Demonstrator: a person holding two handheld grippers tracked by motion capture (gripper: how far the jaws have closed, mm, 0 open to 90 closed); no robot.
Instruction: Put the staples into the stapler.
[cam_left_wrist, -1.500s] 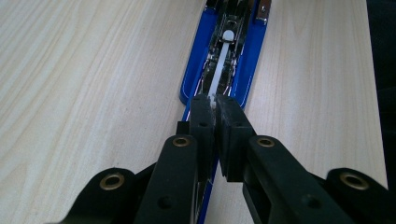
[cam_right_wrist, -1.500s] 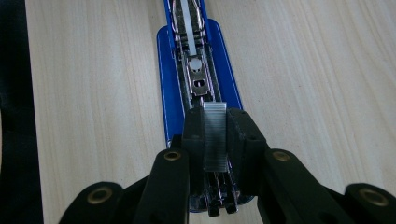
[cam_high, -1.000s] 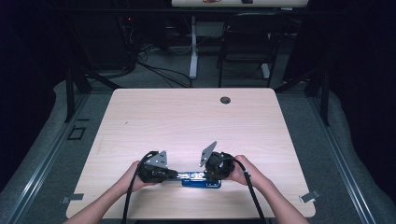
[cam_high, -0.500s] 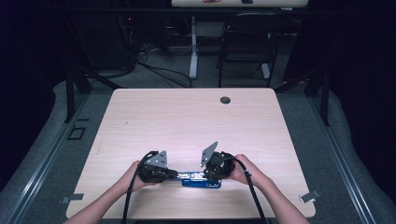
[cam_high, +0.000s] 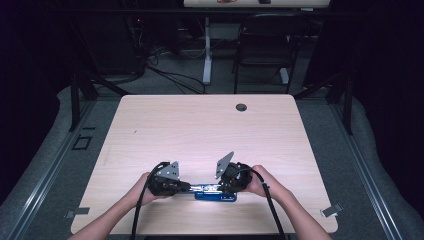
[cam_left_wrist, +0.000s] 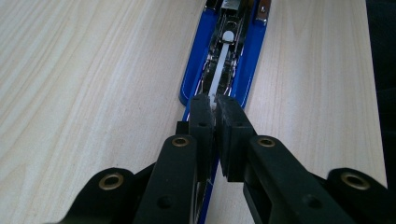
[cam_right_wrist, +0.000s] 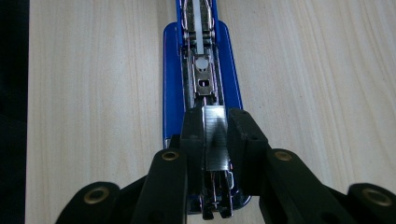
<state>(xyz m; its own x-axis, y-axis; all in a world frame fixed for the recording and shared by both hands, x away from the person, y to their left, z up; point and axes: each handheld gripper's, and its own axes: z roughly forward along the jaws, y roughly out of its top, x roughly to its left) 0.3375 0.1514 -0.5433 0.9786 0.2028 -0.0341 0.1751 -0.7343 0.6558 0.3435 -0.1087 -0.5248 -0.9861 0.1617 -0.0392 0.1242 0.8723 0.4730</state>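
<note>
A blue stapler (cam_high: 215, 194) lies opened out flat near the table's front edge, its metal magazine (cam_left_wrist: 223, 56) facing up. From the left, my left gripper (cam_high: 189, 188) reaches its end; in the left gripper view the jaws (cam_left_wrist: 215, 105) are shut on a thin metal part of the stapler at that end. From the right comes my right gripper (cam_high: 219, 188). Its jaws (cam_right_wrist: 215, 116) are shut on a shiny strip of staples (cam_right_wrist: 215, 140), held just over the stapler's magazine (cam_right_wrist: 203, 79).
The light wooden table (cam_high: 200, 130) has a dark cable hole (cam_high: 241, 107) near its far edge. Two small clips (cam_high: 77, 212) (cam_high: 332, 210) sit at the front corners. A chair (cam_high: 262, 45) and cables stand on the floor beyond.
</note>
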